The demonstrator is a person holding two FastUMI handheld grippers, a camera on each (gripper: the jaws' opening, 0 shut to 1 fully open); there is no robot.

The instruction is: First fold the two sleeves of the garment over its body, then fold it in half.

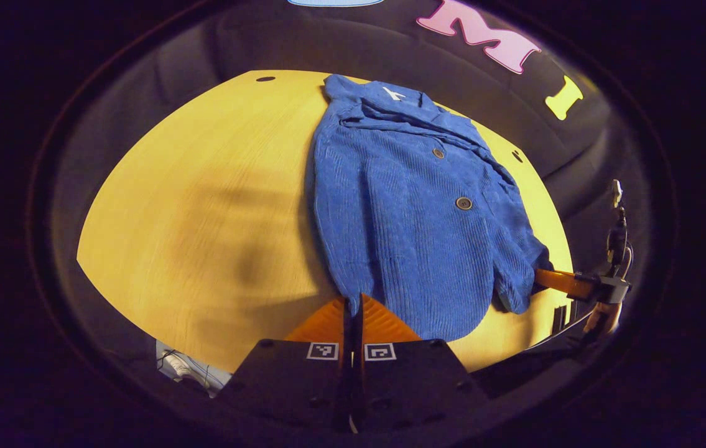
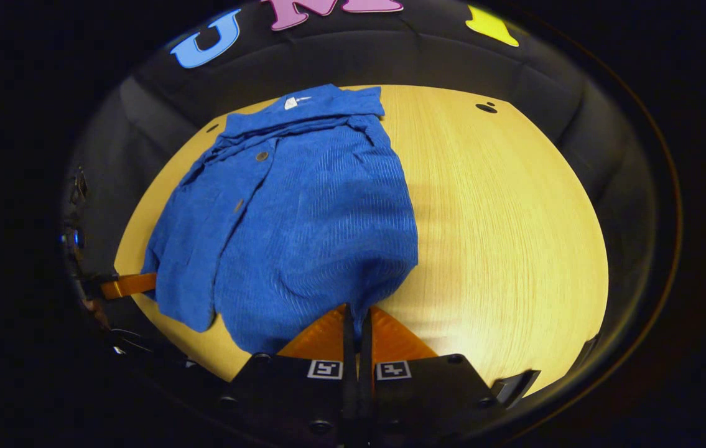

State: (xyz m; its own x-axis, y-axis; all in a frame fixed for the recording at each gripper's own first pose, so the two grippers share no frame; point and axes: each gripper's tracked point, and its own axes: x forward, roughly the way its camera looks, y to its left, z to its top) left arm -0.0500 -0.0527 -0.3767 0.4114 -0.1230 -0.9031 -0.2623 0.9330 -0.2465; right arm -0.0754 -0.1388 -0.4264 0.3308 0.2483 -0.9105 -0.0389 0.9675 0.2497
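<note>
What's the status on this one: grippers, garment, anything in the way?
Left gripper and right gripper both shut on hem of blue corduroy shirt. Sleeves folded in, half-fold not done. Wooden table unobstructed.

Recording booth: black cloth wall (image 1: 340,43), wooden table (image 1: 203,205).

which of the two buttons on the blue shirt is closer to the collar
The smaller-looking upper button, just below the folded collar of the blue corduroy shirt. The other button sits farther down the front, toward the hem.
</note>
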